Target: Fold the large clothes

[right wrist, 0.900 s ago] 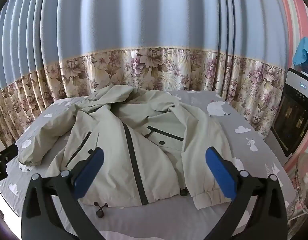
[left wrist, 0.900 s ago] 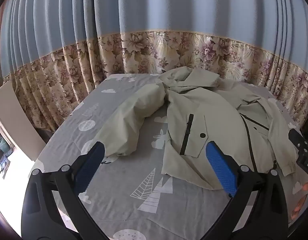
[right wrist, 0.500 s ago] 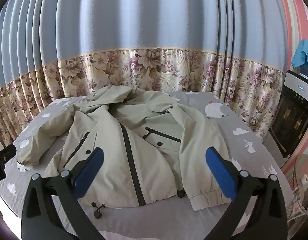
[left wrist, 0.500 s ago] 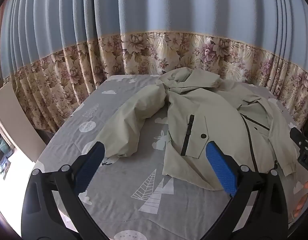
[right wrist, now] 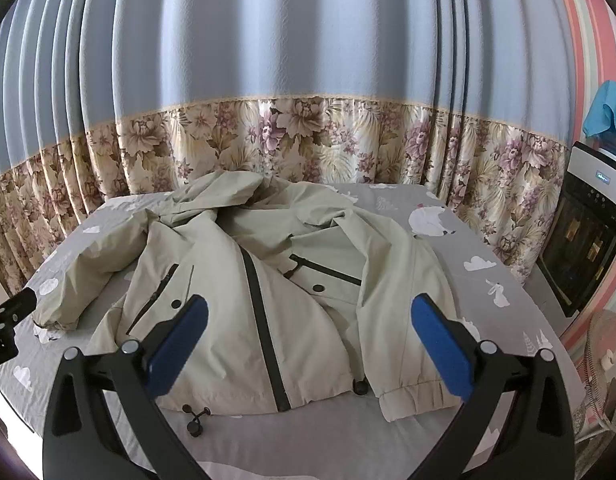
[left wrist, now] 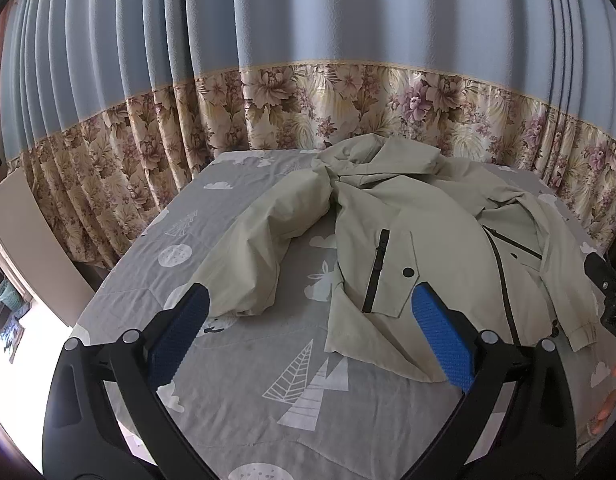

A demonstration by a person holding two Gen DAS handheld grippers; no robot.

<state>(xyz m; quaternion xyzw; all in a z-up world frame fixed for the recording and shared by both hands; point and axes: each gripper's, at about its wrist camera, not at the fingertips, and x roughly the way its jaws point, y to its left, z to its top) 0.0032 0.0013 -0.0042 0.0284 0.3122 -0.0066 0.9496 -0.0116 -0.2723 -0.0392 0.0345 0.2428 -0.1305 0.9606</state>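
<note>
A pale green hooded jacket (right wrist: 267, 288) with black zips lies spread front up on a grey patterned bed sheet (right wrist: 488, 280). It also shows in the left wrist view (left wrist: 420, 248), its left sleeve (left wrist: 259, 248) stretched toward the near left. My left gripper (left wrist: 308, 320) is open and empty, held above the sheet near the sleeve cuff and hem. My right gripper (right wrist: 308, 320) is open and empty, held above the jacket's hem; the right sleeve cuff (right wrist: 412, 398) lies below its right finger.
A blue curtain with a floral band (right wrist: 308, 136) hangs behind the bed. A dark appliance (right wrist: 580, 240) stands at the right of the bed. A pale board (left wrist: 31, 248) leans at the left. The other gripper's edge (left wrist: 608, 292) shows at the far right.
Both grippers have risen or drawn back slightly, so the jacket sits a little lower in each view. The jaws stay open and the jacket has not moved.
</note>
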